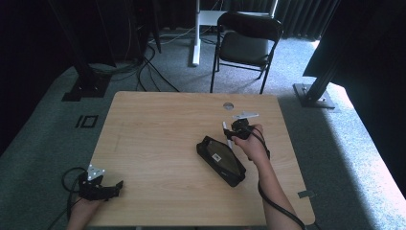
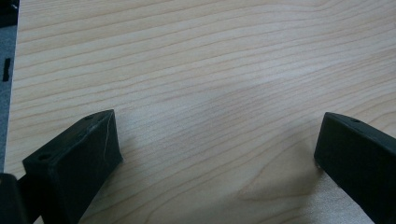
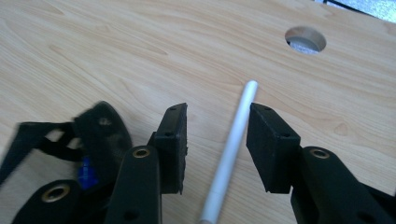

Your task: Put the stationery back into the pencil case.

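Here: wood table (image 1: pixel 158 143), grey carpet (image 1: pixel 335 143), folding chair (image 1: pixel 246 43).

My bare forearms, no sleeves, a black right gripper (image 3: pixel 217 140) with blocky black fingers (image 3: pixel 273 147) and brass-ringed screw holes, grey three-cornered plate, black trailing cable

We see the white pen's (image 3: pixel 232 144) lower end cut off at the picture's edge, and beside the pen, a black object (image 3: pixel 100 135) blurs beyond telling.
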### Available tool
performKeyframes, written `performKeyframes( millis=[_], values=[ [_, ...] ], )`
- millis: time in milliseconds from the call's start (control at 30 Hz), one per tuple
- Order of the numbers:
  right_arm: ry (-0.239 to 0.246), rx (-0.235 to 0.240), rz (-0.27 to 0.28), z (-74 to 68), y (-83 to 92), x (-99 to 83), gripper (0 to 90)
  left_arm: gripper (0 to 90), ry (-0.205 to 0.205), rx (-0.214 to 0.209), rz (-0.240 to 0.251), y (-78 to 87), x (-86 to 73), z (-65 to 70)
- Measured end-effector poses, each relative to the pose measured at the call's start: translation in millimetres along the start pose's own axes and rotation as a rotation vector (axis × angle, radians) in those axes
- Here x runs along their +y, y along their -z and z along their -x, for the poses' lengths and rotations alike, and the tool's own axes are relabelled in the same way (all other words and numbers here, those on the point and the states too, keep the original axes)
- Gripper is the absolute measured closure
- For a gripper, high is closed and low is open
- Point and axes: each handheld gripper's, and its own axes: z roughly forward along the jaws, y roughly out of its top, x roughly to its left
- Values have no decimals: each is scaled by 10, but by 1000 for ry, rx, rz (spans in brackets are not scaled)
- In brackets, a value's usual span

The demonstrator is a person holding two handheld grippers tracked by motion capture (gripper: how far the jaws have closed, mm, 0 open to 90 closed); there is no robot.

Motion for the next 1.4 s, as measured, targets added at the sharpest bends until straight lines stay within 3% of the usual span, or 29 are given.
performKeyframes(
  millis=[200, 733, 1167, 1400],
  values=[
    [-28, -4, -14, 72, -162, -64, 583, 5, 0, 0, 0, 0, 0, 0],
    [-70, -35, -112, 158, -521, -175, 632, 5, 0, 0, 0, 0, 0, 0],
    [-67, -59, -158, 162, -625, -225, 688, 5, 0, 0, 0, 0, 0, 0],
    [-70, -78, -156, 171, -617, -236, 743, 5, 0, 0, 0, 0, 0, 0]
  ],
)
